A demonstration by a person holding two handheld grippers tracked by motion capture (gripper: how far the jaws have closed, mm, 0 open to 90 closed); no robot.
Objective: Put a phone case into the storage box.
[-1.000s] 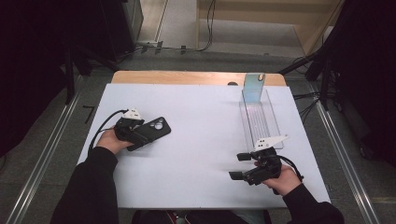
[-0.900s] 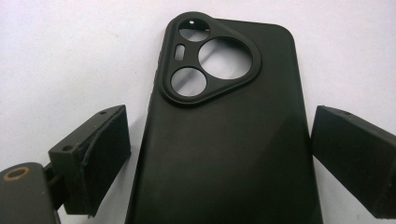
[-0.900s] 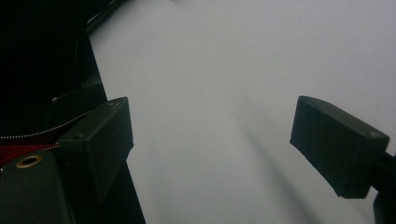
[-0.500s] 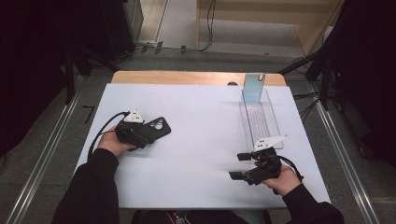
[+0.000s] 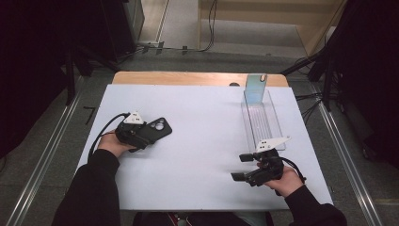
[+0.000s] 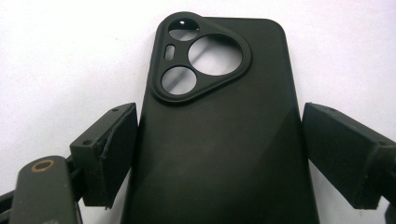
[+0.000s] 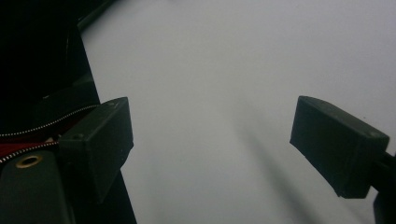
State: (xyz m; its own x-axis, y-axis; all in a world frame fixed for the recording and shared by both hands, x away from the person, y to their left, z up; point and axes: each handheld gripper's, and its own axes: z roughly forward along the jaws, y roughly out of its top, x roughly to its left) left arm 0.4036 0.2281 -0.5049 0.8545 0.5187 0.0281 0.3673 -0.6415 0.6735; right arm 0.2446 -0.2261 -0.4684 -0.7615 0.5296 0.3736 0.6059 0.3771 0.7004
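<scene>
Left claw [image 6: 219, 154]: jaws standing either side of the black phone case [image 6: 219, 130]; the left pad is lying against the case edge, while a thin strip of white is showing between the right pad and the case, so I cannot tell whether it is gripping.
Left claw in the high view [image 5: 146, 134]: lying low over the left half of the bench [image 5: 207, 113], pointing right and a little away from the person.
Left hand [image 5: 110, 143]: wrapping the claw body from behind, the dark sleeve coming in from the bottom left.
Phone case in the high view [image 5: 157, 127]: lying flat on the bench with its camera cutouts at the far end, sticking out beyond the claw.
Right claw [image 7: 210, 144]: jaws standing wide apart, holding nothing, only white bench surface showing between them.
Right claw in the high view [image 5: 244, 167]: hovering near the right front of the bench, pointing left.
Right hand [image 5: 282, 181]: gripping the claw from the right, the forearm entering at the bottom right.
Clear tray [image 5: 261, 120]: sitting on the bench just beyond the right claw, running away from the person, with an upright plate at its far end.
Gripper views against the high view: the left gripper view is giving the three round cutouts in close detail; the right gripper view is catching a zip and red fabric at its left edge.
</scene>
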